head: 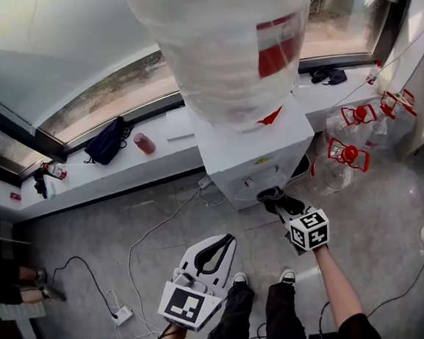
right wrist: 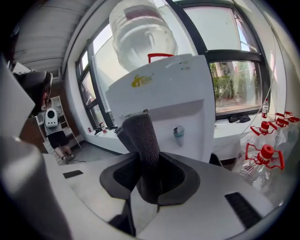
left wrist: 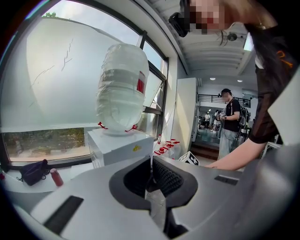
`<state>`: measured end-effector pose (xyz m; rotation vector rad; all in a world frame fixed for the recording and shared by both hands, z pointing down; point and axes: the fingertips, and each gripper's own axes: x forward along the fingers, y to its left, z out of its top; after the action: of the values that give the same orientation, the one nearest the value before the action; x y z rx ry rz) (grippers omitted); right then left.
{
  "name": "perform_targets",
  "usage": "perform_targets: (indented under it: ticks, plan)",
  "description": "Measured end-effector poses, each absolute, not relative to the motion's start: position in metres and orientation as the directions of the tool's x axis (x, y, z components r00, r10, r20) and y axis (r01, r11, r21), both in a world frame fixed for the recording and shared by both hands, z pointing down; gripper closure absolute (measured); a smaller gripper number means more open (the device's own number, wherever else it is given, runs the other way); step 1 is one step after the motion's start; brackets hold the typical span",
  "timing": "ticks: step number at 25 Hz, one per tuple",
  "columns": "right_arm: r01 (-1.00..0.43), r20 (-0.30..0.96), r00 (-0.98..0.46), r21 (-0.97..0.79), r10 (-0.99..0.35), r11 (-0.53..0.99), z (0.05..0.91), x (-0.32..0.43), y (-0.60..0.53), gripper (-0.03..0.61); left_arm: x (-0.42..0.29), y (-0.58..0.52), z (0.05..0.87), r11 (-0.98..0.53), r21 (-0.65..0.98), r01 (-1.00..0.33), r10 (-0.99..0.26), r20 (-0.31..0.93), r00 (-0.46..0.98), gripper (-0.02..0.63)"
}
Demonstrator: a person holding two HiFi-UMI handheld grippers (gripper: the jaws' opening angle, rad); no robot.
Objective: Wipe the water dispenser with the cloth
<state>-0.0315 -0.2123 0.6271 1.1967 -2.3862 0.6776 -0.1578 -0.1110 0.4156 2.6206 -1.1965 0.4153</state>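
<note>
Right gripper is clamping the grey cloth, holding it just in front of the water dispenser. Left gripper is hanging lower, jaws together, nothing between them.

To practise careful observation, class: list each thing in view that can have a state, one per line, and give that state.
left tool: shut, empty
right tool: shut on cloth
cloth: folded, standing up between the jaws
water dispenser: upright, bottle mounted
water bottle: inverted on the dispenser
</note>
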Motion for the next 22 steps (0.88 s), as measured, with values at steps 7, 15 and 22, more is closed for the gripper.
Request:
perform_targets:
  ticks: [7,15,22]
  plan:
    - [-0.79,0.507,-0.608,-0.309,-0.611,0.529,0.672,-0.099,-0.224,0.472,-0.168,-0.13,0.447,-0.618,0.105,-0.779,-0.712,0.346,0.612,0.595]
    - [-0.784,0.54,-0.602,-0.263,-0.588,0.562,0.709,-0.148,-0.249,0.472,-0.184,-0.142,0.461,-0.636,0.086,-0.767,-0.694,0.371,0.617,0.595]
    - [-0.839,0.563,-0.531,-0.244,-0.633,0.487,0.729,-0.118,-0.277,0.472,-0.18,-0.151,0.472,-0.642,0.087,-0.762,-0.683,0.386,0.62,0.595]
